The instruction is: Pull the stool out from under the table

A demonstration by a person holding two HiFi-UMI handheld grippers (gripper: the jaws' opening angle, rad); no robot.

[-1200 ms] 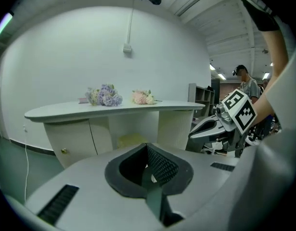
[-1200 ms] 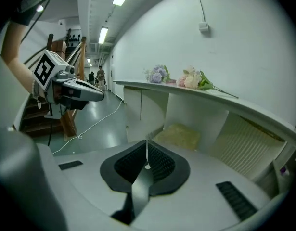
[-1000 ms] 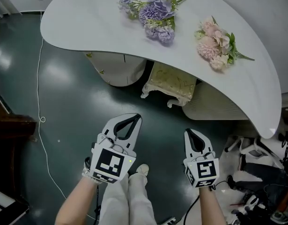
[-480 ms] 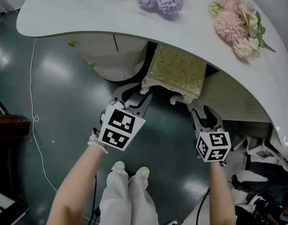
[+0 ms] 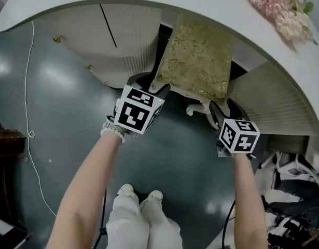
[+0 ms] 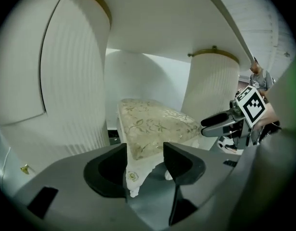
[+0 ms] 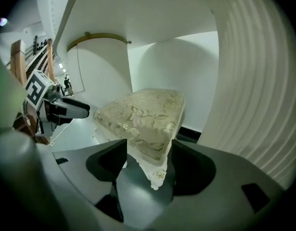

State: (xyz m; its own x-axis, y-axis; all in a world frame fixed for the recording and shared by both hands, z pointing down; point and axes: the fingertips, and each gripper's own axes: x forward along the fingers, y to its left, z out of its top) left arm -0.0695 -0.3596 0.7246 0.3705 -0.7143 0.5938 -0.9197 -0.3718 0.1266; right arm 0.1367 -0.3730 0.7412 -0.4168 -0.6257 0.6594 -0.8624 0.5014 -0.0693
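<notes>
My left gripper [image 5: 150, 85] and right gripper [image 5: 225, 108] had just been opening, jaws wide apart. Each had a front corner of the stool [image 5: 198, 56] between them. Both my arms reached forward, grippers tilted down

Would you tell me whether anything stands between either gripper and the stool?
Nothing visible does. The left gripper and right gripper, whose jaws have just been opening, each have a front corner of the gold floral cushioned stool between them.
</notes>
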